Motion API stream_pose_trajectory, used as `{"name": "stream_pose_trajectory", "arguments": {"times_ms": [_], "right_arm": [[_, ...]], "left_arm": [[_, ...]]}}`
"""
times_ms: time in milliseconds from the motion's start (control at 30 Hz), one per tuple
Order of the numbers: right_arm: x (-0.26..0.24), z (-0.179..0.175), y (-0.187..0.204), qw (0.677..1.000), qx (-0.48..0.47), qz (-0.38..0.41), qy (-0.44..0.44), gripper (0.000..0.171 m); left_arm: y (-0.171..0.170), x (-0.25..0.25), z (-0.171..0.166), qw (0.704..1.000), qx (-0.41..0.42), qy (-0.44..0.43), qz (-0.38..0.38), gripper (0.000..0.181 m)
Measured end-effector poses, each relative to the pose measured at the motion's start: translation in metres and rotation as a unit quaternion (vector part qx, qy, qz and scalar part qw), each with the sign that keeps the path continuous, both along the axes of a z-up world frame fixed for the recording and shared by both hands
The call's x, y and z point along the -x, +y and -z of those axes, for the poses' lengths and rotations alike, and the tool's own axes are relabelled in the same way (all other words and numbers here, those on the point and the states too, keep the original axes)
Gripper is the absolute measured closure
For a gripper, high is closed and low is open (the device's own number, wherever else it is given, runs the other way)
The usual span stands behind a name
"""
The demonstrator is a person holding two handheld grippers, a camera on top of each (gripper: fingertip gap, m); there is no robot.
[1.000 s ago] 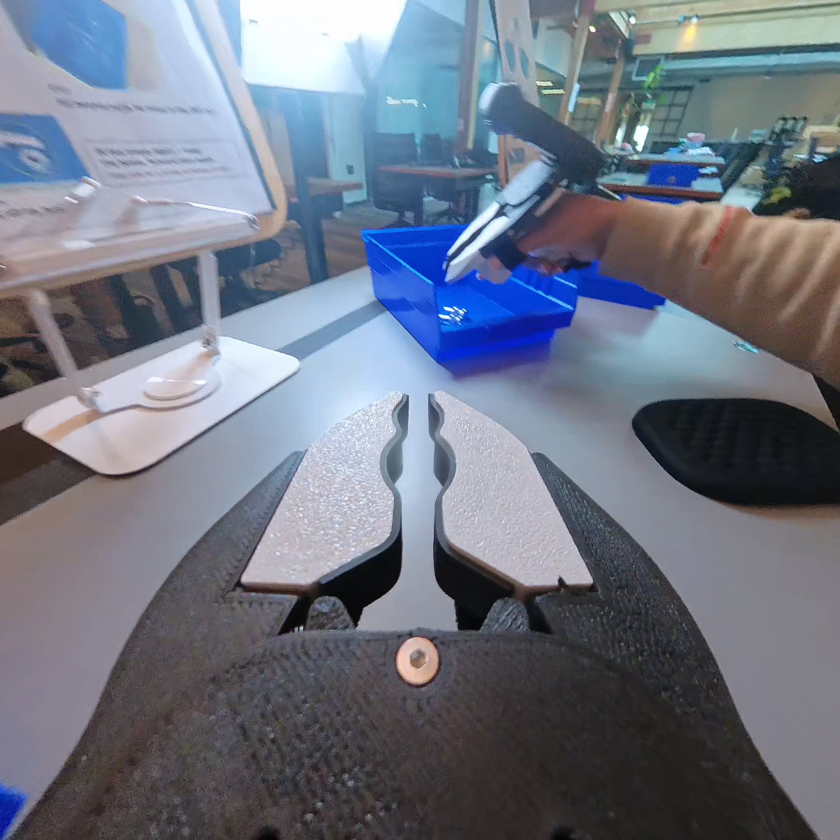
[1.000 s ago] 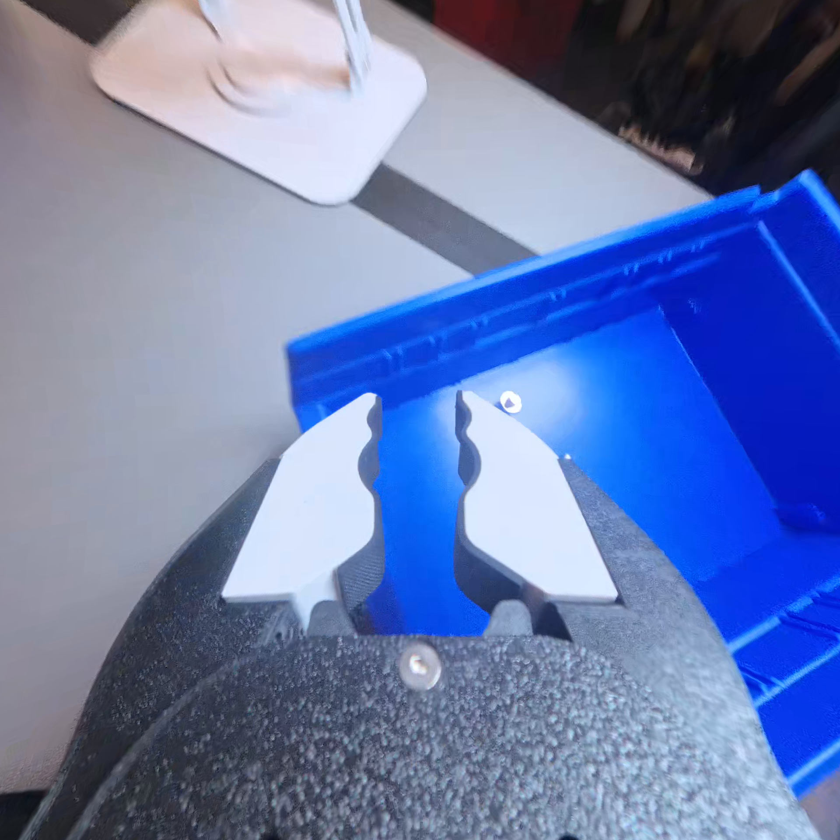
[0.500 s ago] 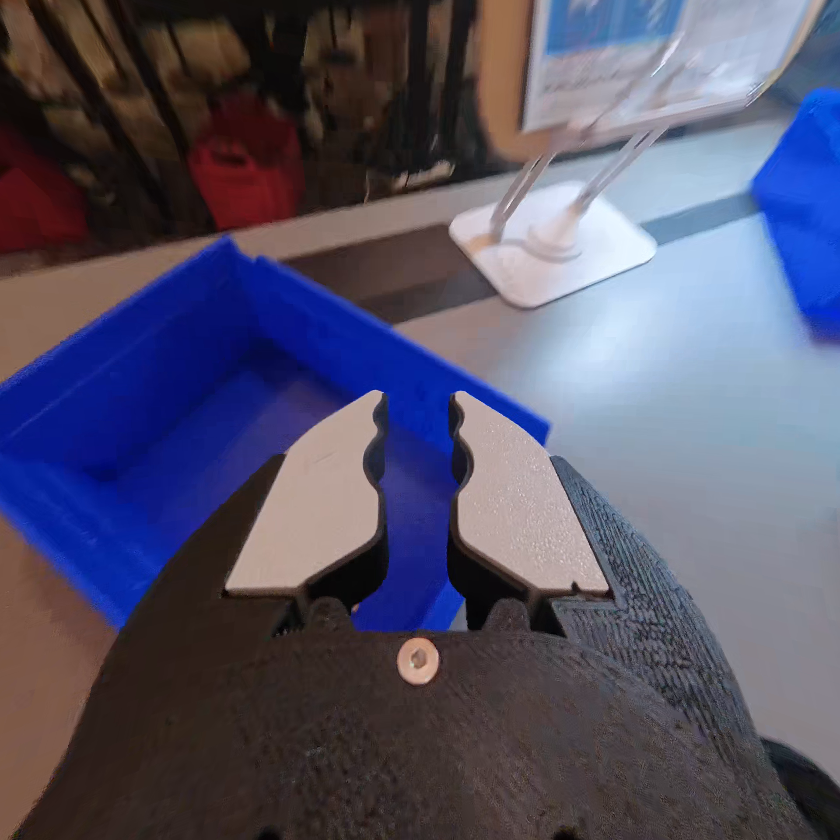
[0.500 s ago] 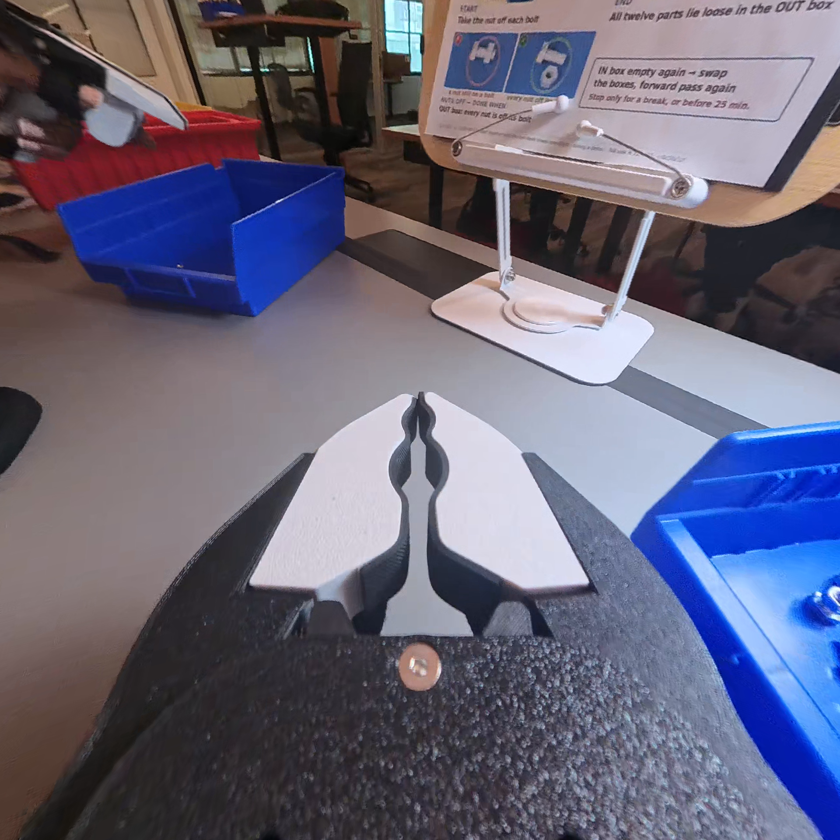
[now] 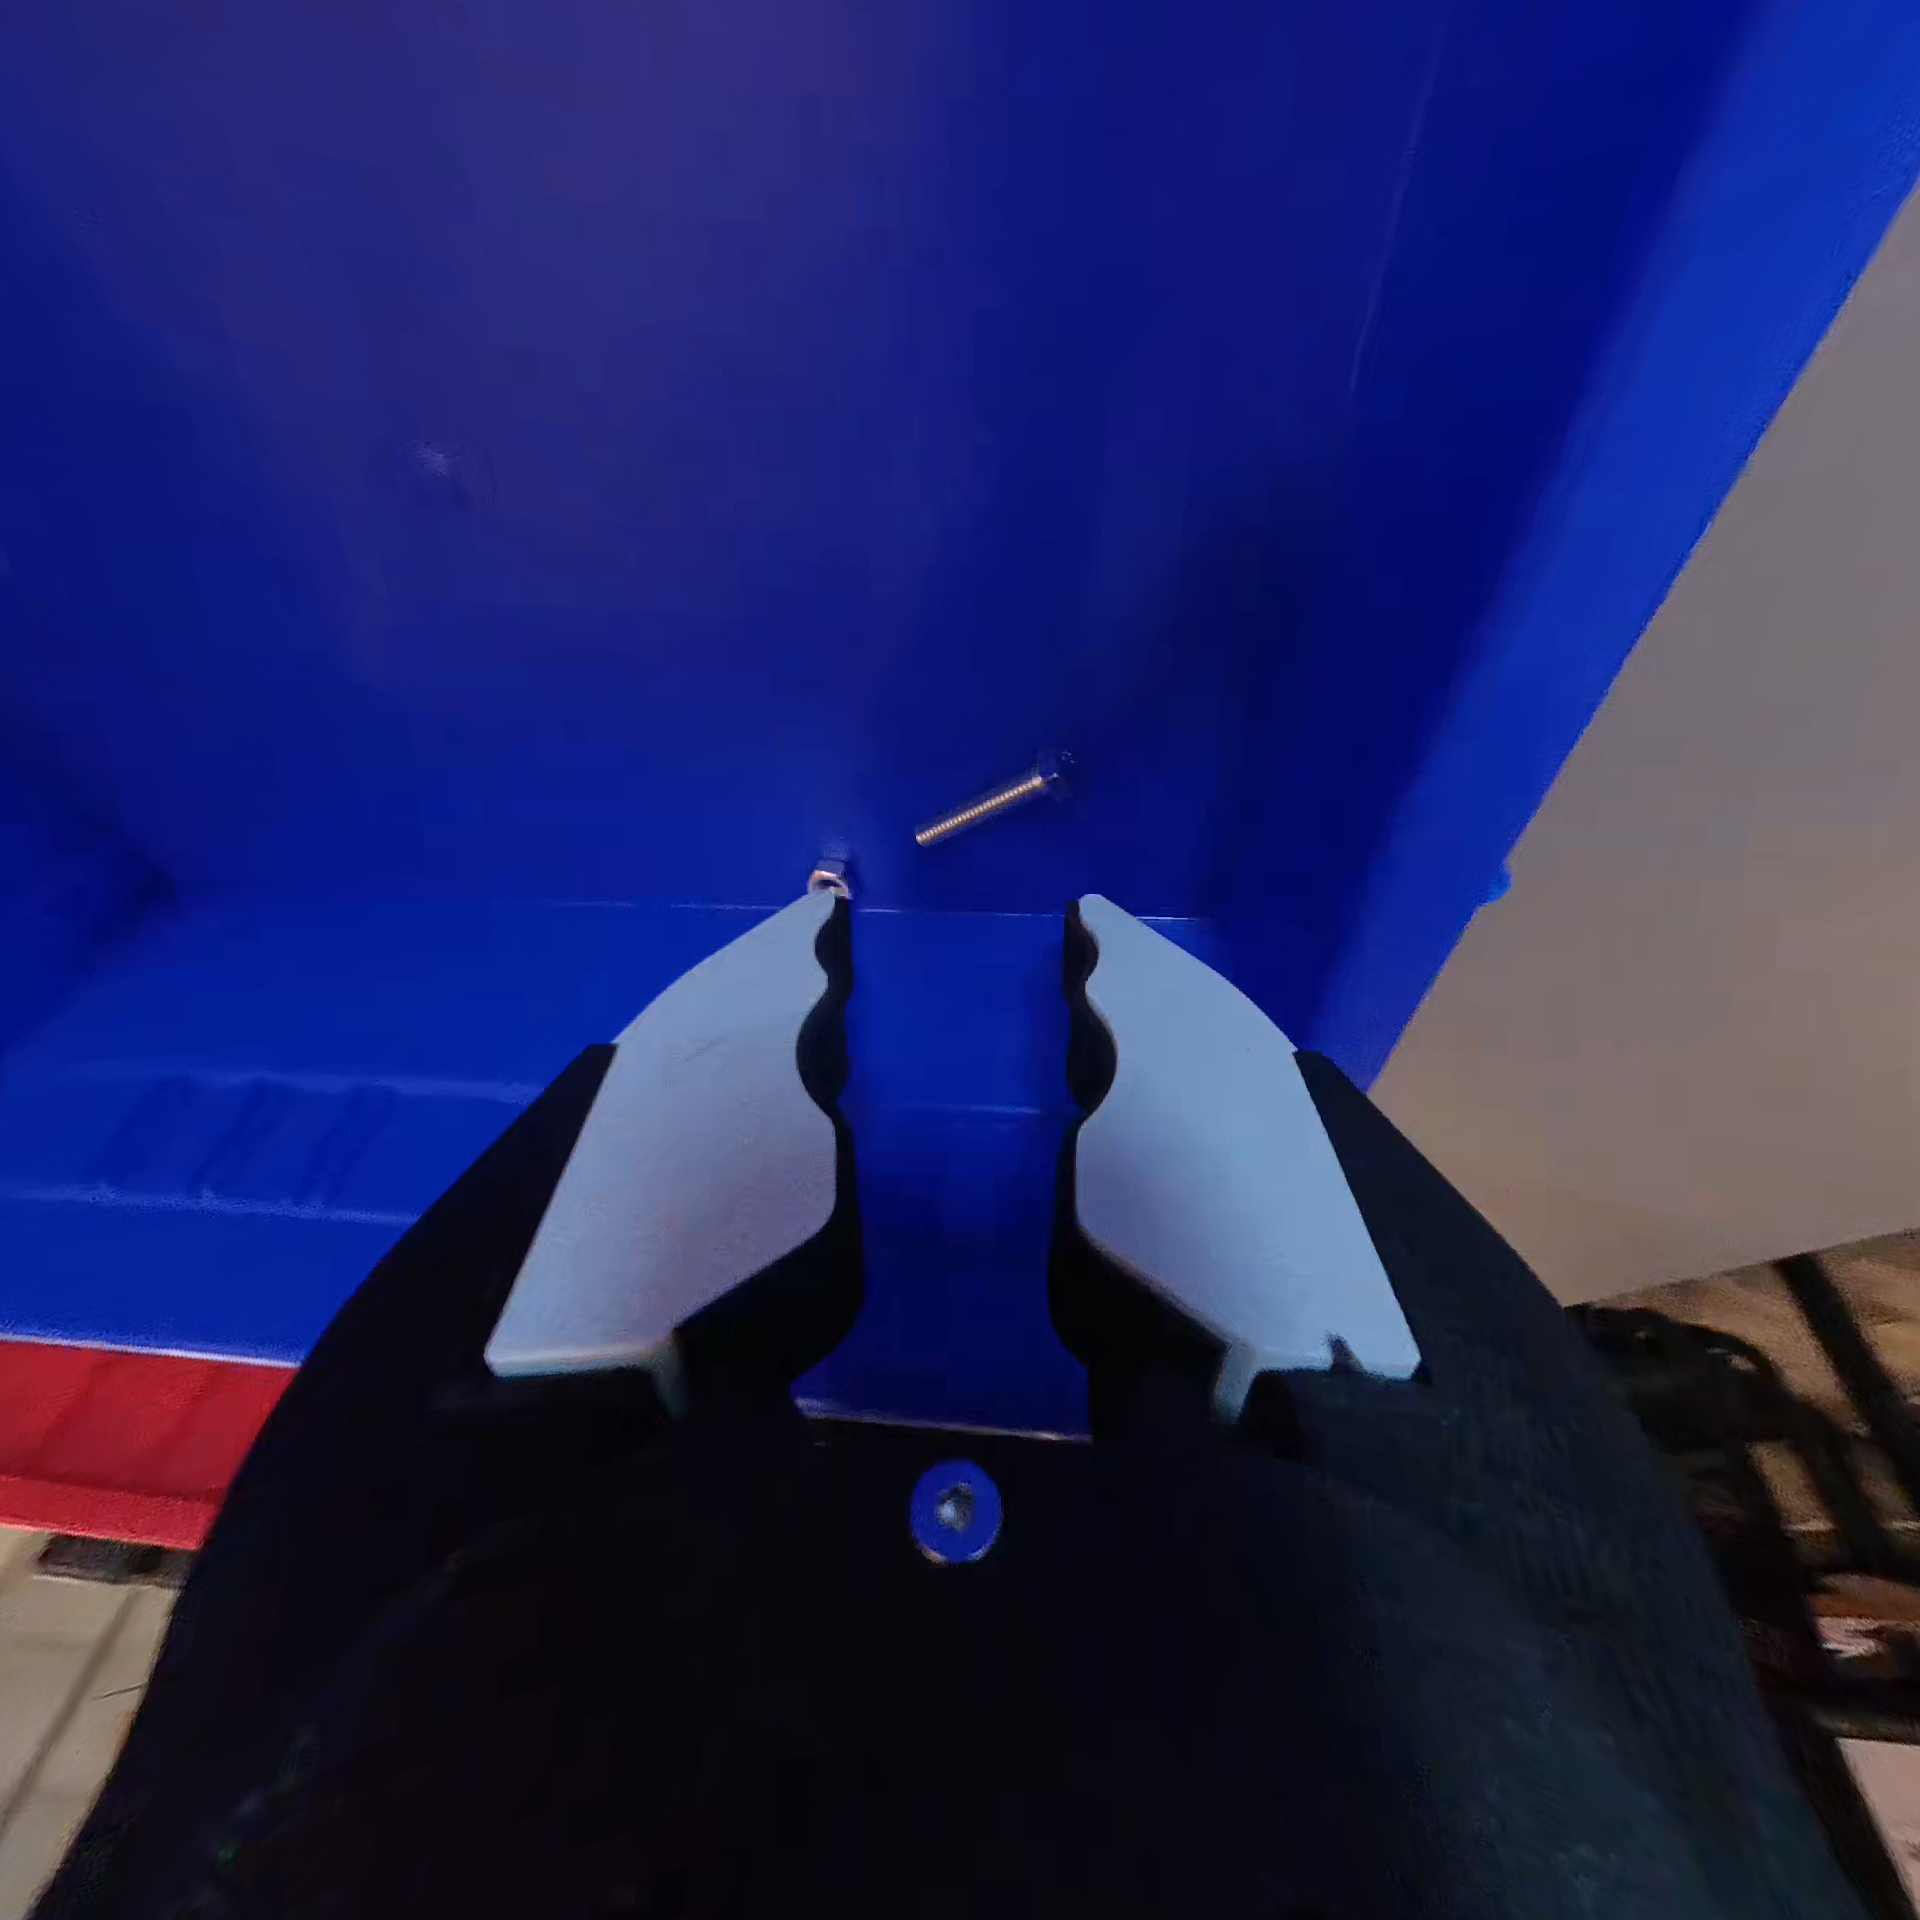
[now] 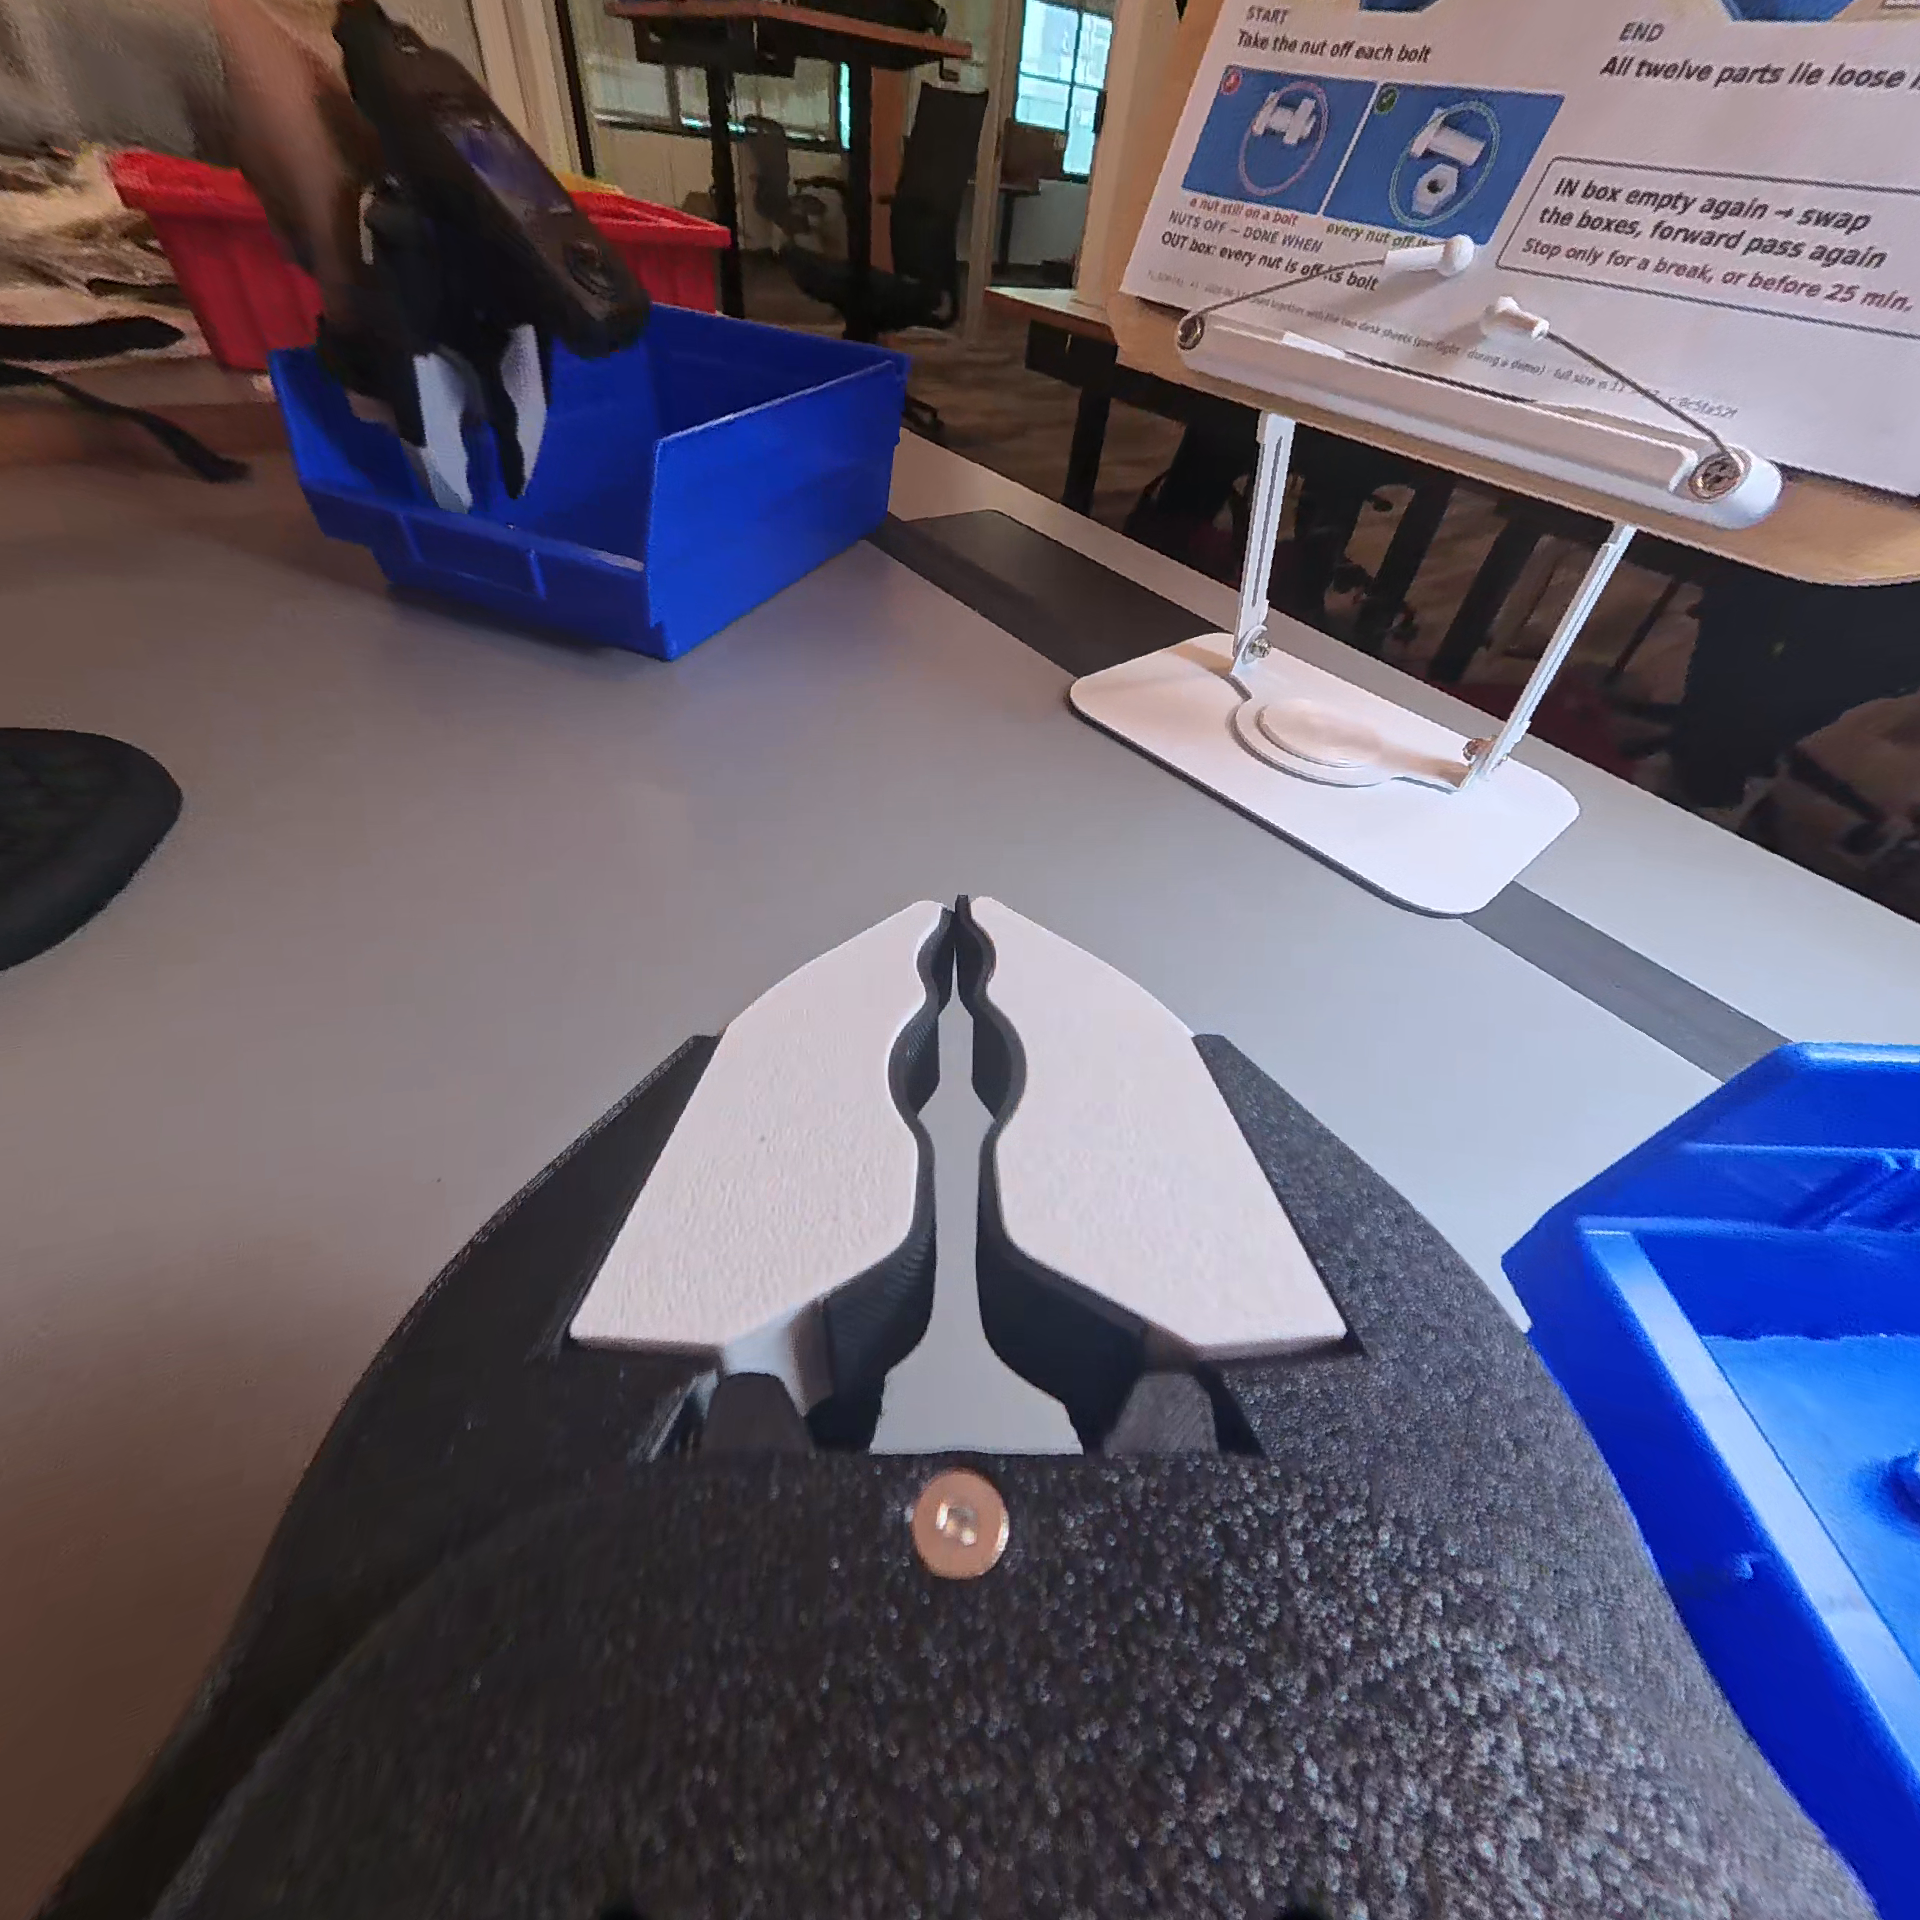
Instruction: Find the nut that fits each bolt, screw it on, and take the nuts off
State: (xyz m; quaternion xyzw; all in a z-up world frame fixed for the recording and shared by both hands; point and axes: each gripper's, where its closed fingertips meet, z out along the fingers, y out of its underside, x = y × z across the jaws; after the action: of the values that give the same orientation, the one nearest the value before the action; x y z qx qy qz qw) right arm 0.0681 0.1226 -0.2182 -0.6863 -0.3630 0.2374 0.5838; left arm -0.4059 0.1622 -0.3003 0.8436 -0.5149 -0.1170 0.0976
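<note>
Bolt [image 5: 995, 798] lies just ahead of my parted left gripper [image 5: 956, 906], shank slanting down-left; my right gripper [image 6: 958, 906], pinched together and empty, sits well apart.

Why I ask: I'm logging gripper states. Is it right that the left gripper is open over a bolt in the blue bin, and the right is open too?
Not quite: the right gripper is shut and empty, per the right wrist view. The left gripper is open over the bolt in the blue bin.

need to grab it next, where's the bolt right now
In the left wrist view, the bolt lies on the floor of the blue bin, just beyond the open left gripper, with a small nut to its left.
</note>
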Motion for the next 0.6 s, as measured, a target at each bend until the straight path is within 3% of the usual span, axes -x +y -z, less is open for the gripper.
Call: {"name": "stream_pose_trajectory", "arguments": {"times_ms": [233, 333, 400, 500, 600], "right_arm": [[-0.003, 0.002, 0.000, 1.000, 0.001, 0.005, 0.001, 0.171], [-0.005, 0.002, 0.001, 1.000, 0.001, 0.008, -0.001, 0.171], [-0.005, 0.002, 0.001, 1.000, -0.001, 0.008, -0.002, 0.171], [-0.004, 0.002, 0.000, 1.000, -0.003, 0.006, -0.005, 0.171], [-0.001, 0.001, -0.003, 1.000, -0.009, 0.002, -0.006, 0.171]], "left_arm": [[0.006, 0.003, 0.022, 0.994, 0.031, 0.037, 0.099, 0.146], [0.001, 0.005, 0.025, 0.991, 0.061, 0.046, 0.110, 0.156], [0.001, 0.004, 0.025, 0.992, 0.059, 0.042, 0.107, 0.171], [0.012, -0.002, 0.023, 0.995, 0.007, 0.021, 0.095, 0.175], [0.026, -0.013, -0.003, 0.993, -0.068, 0.000, 0.100, 0.176]]}}
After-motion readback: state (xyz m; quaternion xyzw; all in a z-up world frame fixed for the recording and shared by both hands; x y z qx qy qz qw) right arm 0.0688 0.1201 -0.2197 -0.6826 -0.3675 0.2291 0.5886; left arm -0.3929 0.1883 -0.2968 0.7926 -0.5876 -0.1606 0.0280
